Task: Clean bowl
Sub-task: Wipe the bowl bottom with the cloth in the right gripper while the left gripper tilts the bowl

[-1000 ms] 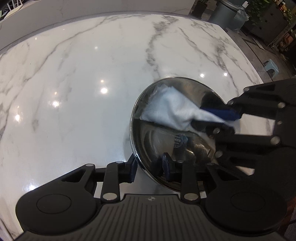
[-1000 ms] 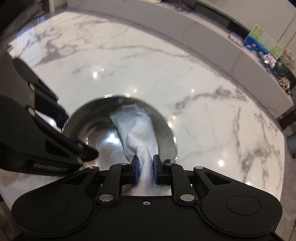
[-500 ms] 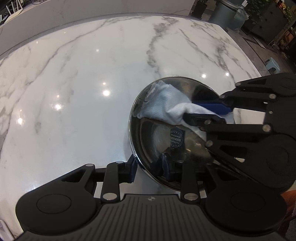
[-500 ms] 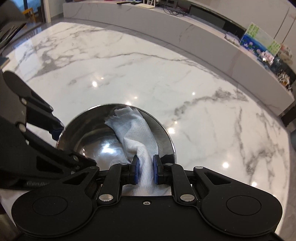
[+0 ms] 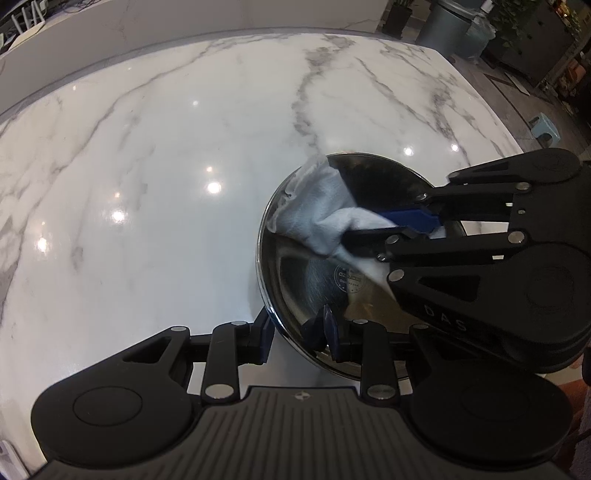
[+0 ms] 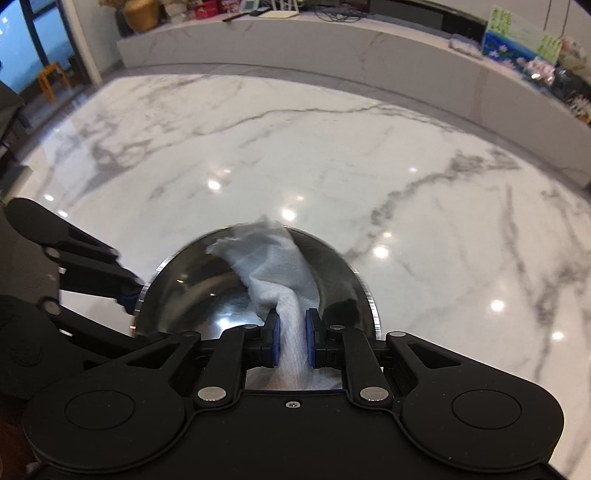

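A shiny steel bowl [image 5: 295,273] stands on the white marble table [image 5: 147,184]. My left gripper [image 5: 297,334] is shut on the bowl's near rim, one finger outside and one inside. My right gripper [image 6: 292,338] is shut on a white cloth [image 6: 275,269]. It presses the cloth against the bowl's inner wall, and the cloth's end reaches over the far rim. In the left wrist view the right gripper [image 5: 391,225] comes in from the right with the cloth [image 5: 317,206] lying on the bowl's far left side. The bowl [image 6: 207,295] fills the lower middle of the right wrist view.
A long marble counter [image 6: 369,55] runs behind the table, with boxes and small items on it. A grey bin [image 5: 450,26] and a small stool [image 5: 546,129] stand on the floor past the table's far right edge.
My right gripper has swept the cloth around inside the bowl toward its far left rim, and the cloth's end now pokes over the rim. My left gripper still grips the rim.
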